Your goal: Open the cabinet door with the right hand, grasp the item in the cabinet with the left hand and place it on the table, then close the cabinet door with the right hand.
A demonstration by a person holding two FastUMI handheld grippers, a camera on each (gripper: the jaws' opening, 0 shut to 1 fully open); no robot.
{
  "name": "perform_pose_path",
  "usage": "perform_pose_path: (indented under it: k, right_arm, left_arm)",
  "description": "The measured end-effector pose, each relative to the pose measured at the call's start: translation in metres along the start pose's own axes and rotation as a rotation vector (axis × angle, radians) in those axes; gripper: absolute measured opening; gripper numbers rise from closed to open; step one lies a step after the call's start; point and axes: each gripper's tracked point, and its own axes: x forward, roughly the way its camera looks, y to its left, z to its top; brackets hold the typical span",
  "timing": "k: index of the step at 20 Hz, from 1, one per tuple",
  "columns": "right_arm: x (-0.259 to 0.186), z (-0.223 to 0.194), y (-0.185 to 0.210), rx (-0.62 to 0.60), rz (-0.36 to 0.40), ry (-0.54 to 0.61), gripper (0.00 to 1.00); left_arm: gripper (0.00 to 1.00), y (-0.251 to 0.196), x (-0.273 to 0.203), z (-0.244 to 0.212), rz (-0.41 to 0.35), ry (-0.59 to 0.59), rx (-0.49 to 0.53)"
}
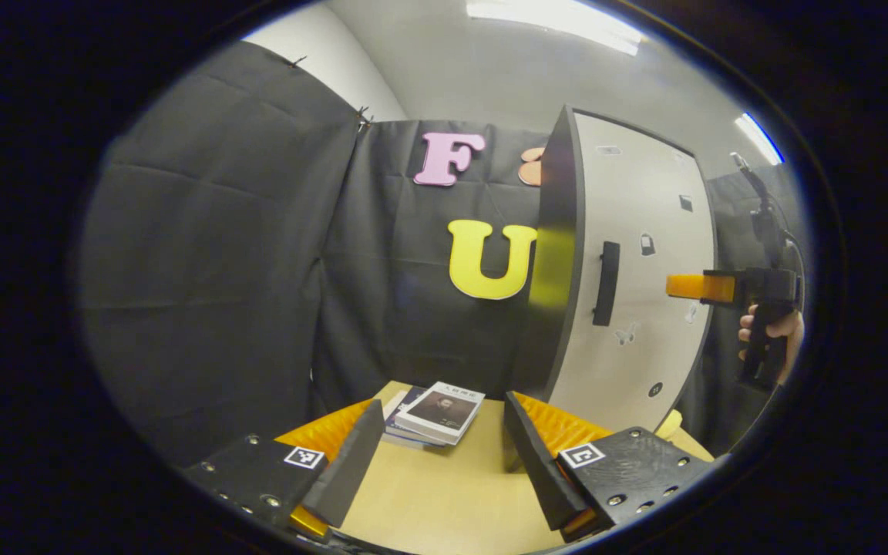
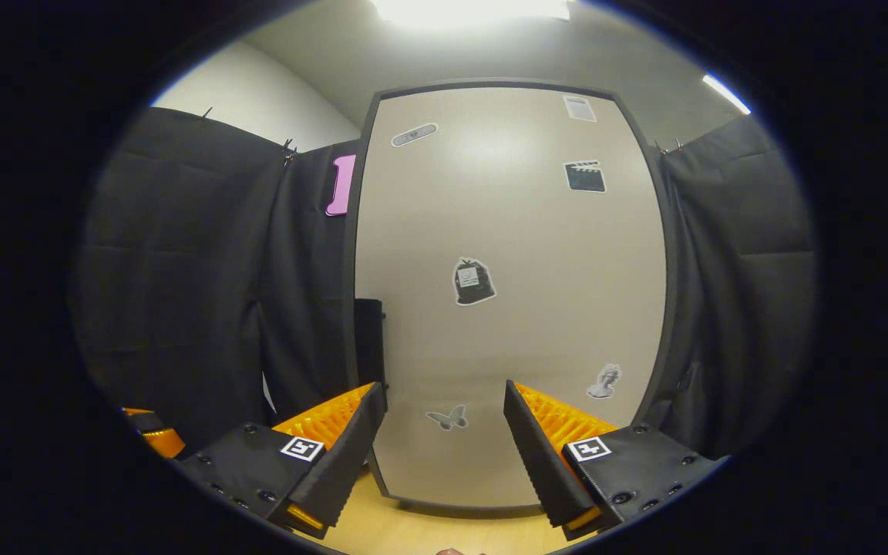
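Two books (image 1: 438,414) lie stacked on the surface (image 1: 452,493), just ahead of the left hand-held gripper (image 1: 444,455), whose fingers are spread wide with nothing between them. The stack sits near the foot of the cabinet (image 1: 621,277), to its left in the left gripper view. That view takes the cabinet at an angle: its dark side, the pale door with a dark handle (image 1: 607,283), and small stickers. Beyond the door a hand (image 1: 771,327) holds the right hand-held gripper, its fingers level and pointing at the door; whether they touch it I cannot tell. The right gripper view faces the door (image 2: 509,293) squarely and close, the handle (image 2: 369,339) at its left edge. The right hand-held gripper (image 2: 444,455) is spread, holding nothing.
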Motion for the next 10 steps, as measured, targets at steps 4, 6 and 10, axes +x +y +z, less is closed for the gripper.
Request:
perform_pose_path:
  k: [4, 6, 10]
  right_arm:
    - [0.022, 0.008, 0.022, -0.011, -0.004, -0.003, 0.99]
    - [0.033, 0.012, 0.037, 0.008, 0.020, 0.001, 0.99]
    - [0.055, 0.018, 0.048, -0.009, -0.004, -0.001, 0.99]
  left_arm:
    - [0.93, 0.025, 0.002, -0.006, 0.008, 0.015, -0.018]
    - [0.93, 0.036, 0.004, -0.004, -0.002, 0.011, 0.009]
    - [0.94, 0.073, 0.009, 0.002, 0.039, 0.004, 0.114]
